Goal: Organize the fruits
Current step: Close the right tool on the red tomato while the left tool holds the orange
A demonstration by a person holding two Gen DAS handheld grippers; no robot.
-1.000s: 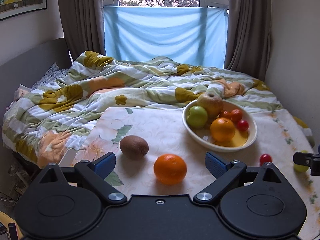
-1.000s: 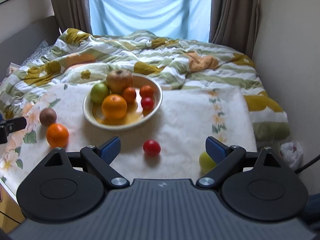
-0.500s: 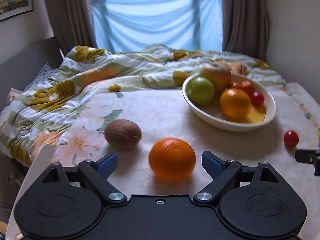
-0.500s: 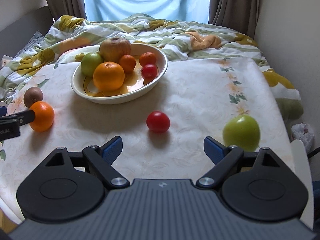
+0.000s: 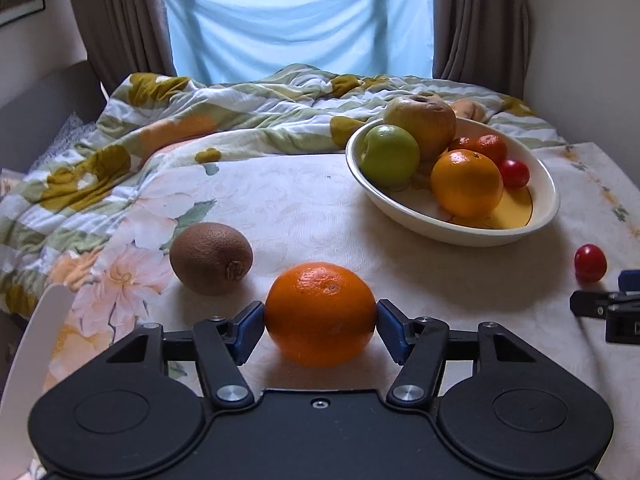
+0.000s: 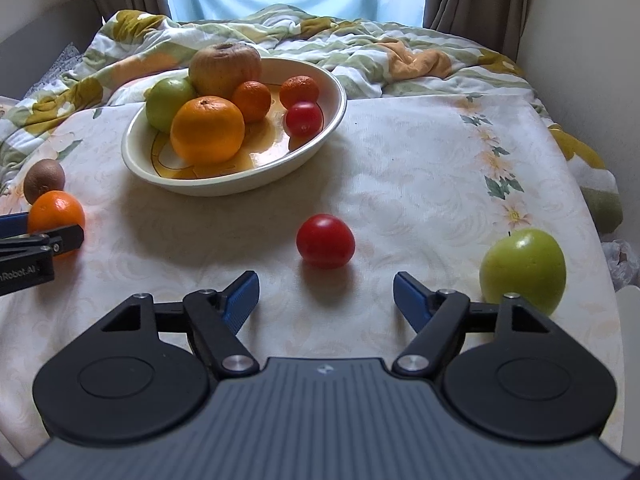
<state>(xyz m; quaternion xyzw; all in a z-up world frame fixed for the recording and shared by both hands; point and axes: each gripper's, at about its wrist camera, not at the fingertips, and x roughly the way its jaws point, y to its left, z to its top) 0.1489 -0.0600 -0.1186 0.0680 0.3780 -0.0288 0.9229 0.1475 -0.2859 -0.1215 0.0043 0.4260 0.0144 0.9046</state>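
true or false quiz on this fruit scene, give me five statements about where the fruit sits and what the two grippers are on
1. The left gripper has the loose orange between its blue pads. True; its jaws are closing and both pads sit against the fruit.
2. The kiwi is in the bowl. False; it lies on the cloth beside the loose orange.
3. The right gripper is clamped on the red tomato. False; its jaws are closing, but the tomato lies just ahead of the fingertips, untouched.
4. A green apple lies outside the bowl, on the right-hand side of the right wrist view. True.
5. The bowl holds only oranges. False; it also holds a green apple, a brownish apple and a small tomato.
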